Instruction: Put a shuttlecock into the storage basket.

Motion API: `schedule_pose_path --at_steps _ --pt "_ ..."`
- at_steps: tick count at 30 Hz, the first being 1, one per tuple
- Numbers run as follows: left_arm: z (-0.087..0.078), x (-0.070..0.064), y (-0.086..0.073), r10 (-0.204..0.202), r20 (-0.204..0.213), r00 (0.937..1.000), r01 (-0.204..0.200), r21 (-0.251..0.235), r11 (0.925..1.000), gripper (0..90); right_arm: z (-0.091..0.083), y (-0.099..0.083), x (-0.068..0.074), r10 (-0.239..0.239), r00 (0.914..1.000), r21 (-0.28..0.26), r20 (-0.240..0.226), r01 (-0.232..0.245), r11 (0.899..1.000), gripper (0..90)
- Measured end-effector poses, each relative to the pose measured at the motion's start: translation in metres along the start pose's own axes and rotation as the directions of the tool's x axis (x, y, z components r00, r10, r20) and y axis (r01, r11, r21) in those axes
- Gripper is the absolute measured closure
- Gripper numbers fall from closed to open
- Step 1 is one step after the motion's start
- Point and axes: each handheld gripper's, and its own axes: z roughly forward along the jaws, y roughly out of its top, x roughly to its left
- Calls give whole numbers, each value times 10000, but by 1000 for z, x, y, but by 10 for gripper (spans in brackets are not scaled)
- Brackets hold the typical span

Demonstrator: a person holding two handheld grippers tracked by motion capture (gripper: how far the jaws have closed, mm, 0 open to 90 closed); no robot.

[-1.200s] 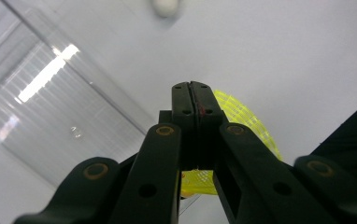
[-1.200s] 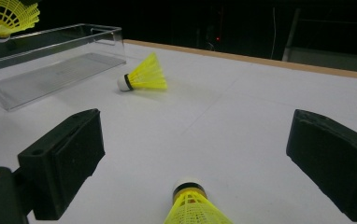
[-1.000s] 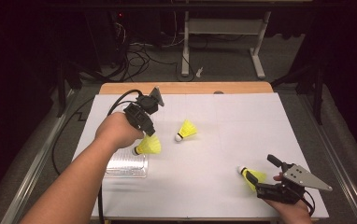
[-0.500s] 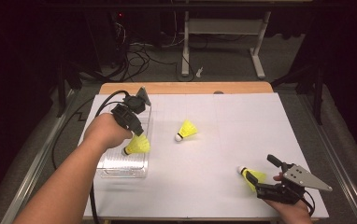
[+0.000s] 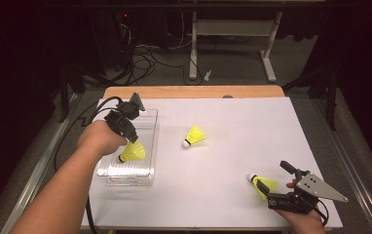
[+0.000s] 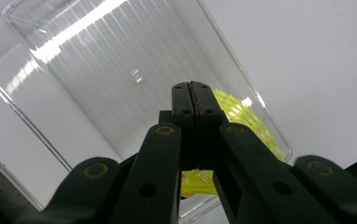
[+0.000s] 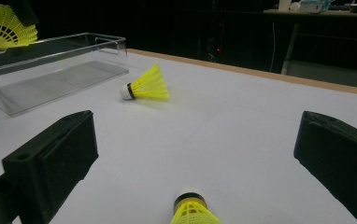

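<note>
My left gripper (image 5: 129, 145) is shut on the skirt of a yellow shuttlecock (image 5: 133, 152) and holds it over the near part of a clear plastic box (image 5: 147, 127). In the left gripper view the closed jaws (image 6: 195, 91) pinch the yellow skirt (image 6: 242, 116) above the box floor (image 6: 97, 70). A second shuttlecock (image 5: 194, 136) lies on its side mid-table. My right gripper (image 5: 277, 185) stands open at the front right, with a third shuttlecock (image 5: 262, 184) lying between its jaws, cork pointing away (image 7: 188, 198).
White paper (image 5: 252, 126) covers the table, with a wooden strip (image 5: 194, 91) along the far edge. Beyond it on the floor stand a metal frame (image 5: 232, 34) and loose cables (image 5: 145, 53). The right gripper view shows the box (image 7: 50, 70) and the middle shuttlecock (image 7: 148, 86).
My left gripper has carried its shuttlecock leftward from beside the box to above it. The right gripper and the other two shuttlecocks have stayed put.
</note>
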Motion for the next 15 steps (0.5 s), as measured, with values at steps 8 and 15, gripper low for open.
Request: schedule_pose_path --at_steps 8,15 --pt "-1 10 -2 -408 -41 9992 407 -24 9992 898 1 0 0 29 10000 13 15 -29 10000 3" --pt "-1 16 -5 -621 -55 9981 621 -2 9981 898 1 -1 -1 73 10000 47 39 -74 10000 3"
